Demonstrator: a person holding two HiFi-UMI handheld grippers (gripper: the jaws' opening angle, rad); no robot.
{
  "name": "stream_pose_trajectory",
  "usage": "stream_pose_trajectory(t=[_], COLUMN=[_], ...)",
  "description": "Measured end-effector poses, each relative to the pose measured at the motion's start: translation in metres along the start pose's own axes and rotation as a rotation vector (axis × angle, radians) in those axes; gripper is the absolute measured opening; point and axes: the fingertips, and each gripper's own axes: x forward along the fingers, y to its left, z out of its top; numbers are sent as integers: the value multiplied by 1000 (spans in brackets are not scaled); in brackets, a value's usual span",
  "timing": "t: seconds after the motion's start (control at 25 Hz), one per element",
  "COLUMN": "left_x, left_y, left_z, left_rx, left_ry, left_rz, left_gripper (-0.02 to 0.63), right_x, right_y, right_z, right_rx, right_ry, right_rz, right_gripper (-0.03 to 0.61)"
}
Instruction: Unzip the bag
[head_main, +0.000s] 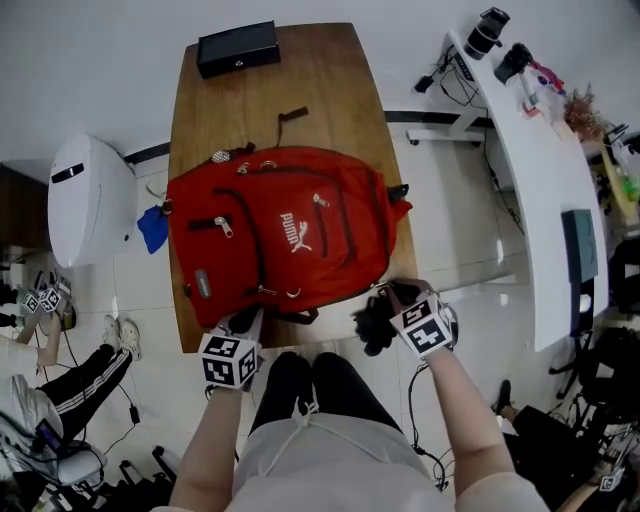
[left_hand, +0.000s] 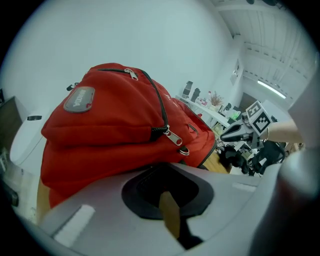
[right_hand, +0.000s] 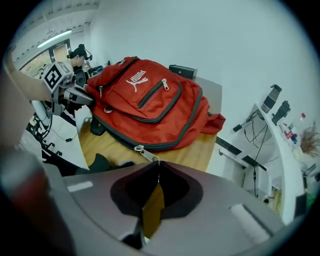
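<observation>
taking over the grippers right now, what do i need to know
Left gripper: on the red backpack's near edge, looks clamped on the fabric, steadying it.
Right gripper: shut on the main zipper pull at the near right corner.
The red backpack lies flat on the wooden table.
Done: pull grabbed.
Left: run the zipper along its track; it looks mostly closed.

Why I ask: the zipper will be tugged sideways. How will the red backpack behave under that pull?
Likely floppy: the red backpack sags and creases where the left gripper seems to pinch its edge. It may slide on the smooth wooden table, so that anchor probably matters once the right gripper, shut on the zipper pull, pulls.
</observation>
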Motion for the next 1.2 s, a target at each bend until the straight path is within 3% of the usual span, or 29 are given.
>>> stream_pose_trajectory(t=[0.52,0.76,0.96,1.08,1.2], left_x=[4,5,-4,-17,-37], left_y=[2,4,-2,-14,-30], left_z=[-4,-4,2,10,26], left_rx=[17,14,-64,-50,-19], left_ry=[34,23,-52,-98,-171], left_rz=[38,53,15,17,22], left_gripper=[6,6,6,6,6], right_x=[-4,-2,-12,-30,-59], right_y=[-66,-61,-57,-58,-56], right_z=[9,8,6,15,33], right_rx=[17,80,140,219,268], right_ry=[-19,-51,-140,-231,-359], right_rz=[-41,-30,-96,-94,-109], right_gripper=[18,23,26,29,138])
